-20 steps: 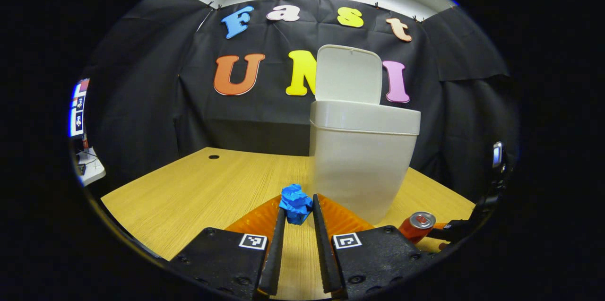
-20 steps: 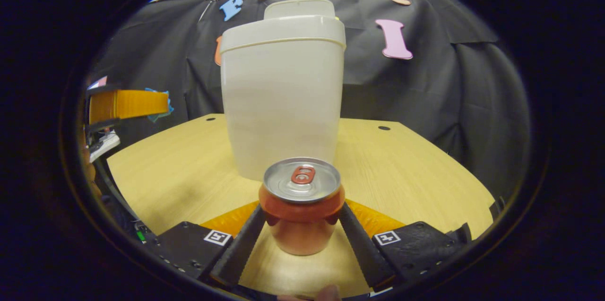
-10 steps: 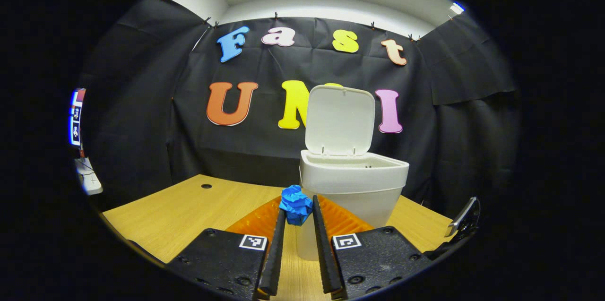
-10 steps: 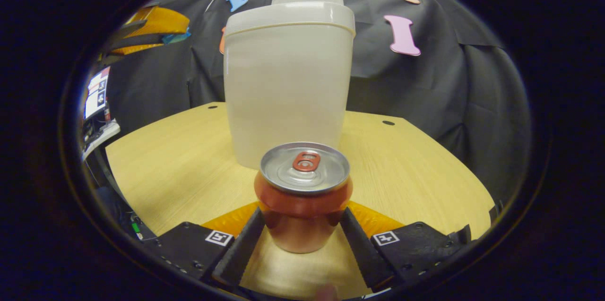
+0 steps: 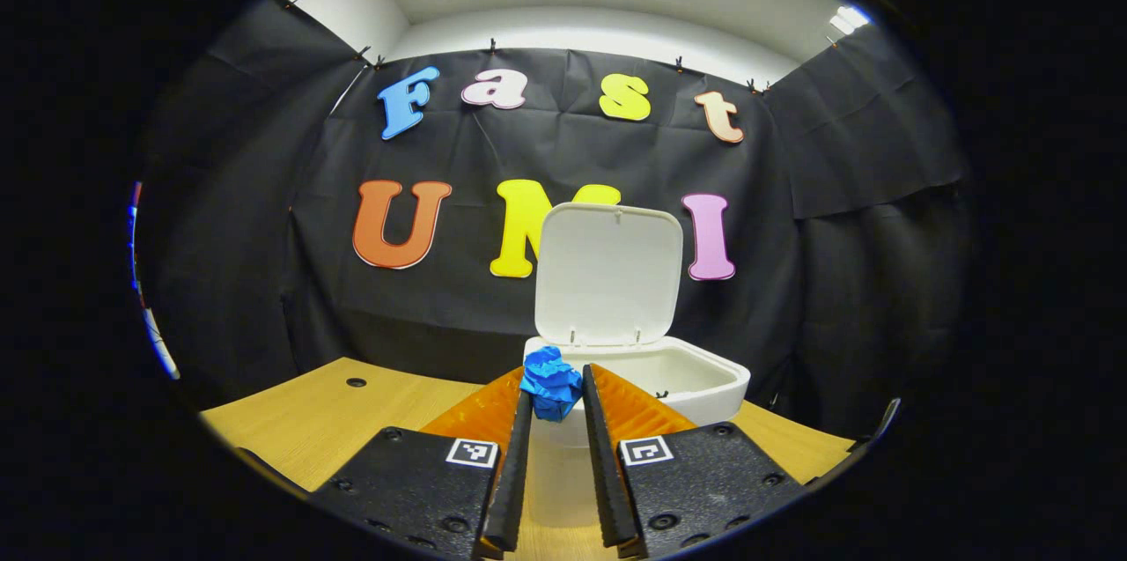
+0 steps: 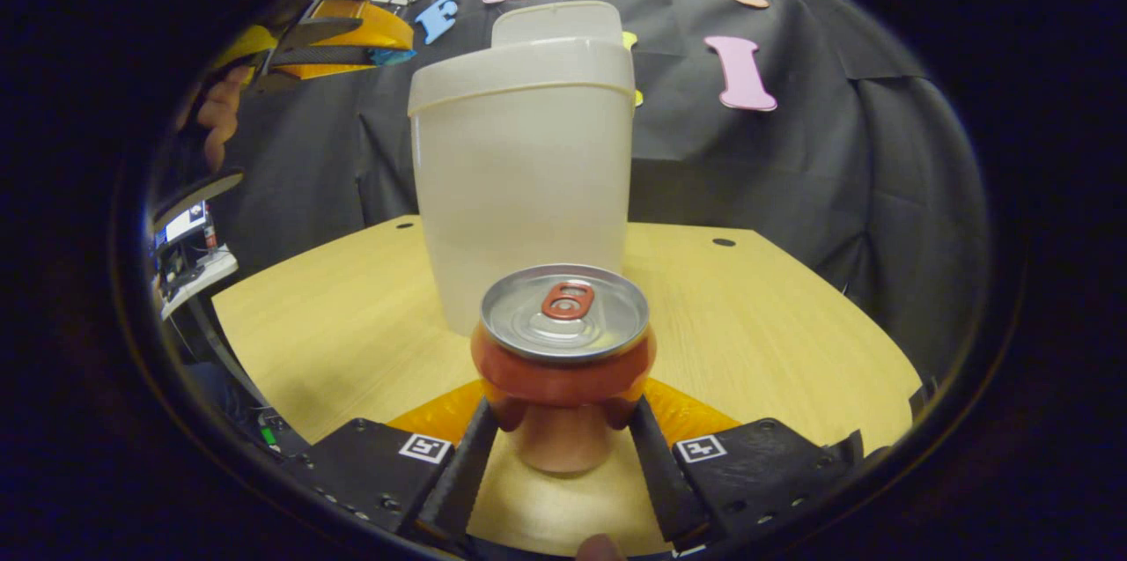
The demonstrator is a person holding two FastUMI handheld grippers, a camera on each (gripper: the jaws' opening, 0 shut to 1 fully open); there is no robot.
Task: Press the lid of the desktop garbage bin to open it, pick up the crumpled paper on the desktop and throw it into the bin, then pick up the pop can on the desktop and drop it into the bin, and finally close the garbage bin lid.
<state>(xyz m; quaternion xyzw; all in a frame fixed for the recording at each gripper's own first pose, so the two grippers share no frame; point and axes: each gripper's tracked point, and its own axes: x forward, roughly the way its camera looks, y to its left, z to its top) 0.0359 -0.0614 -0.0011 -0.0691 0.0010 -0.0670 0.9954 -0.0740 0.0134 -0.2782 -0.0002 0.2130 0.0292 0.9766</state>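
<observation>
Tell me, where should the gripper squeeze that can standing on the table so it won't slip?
Squeeze the can across its round sides, about halfway up, coming in level from the front. It stands upright on the table, so its curved wall offers two opposite faces. The right gripper already has a finger on each side of it, probably a sound grip.

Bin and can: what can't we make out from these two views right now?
- Bin floor: left gripper view, the near rim and the blue paper in the left gripper block it.
- Bin opening: right gripper view looks from below the rim; the wall hides it.
- Can base: right gripper view, the can's own body and the right gripper hide whether it touches the table.
</observation>
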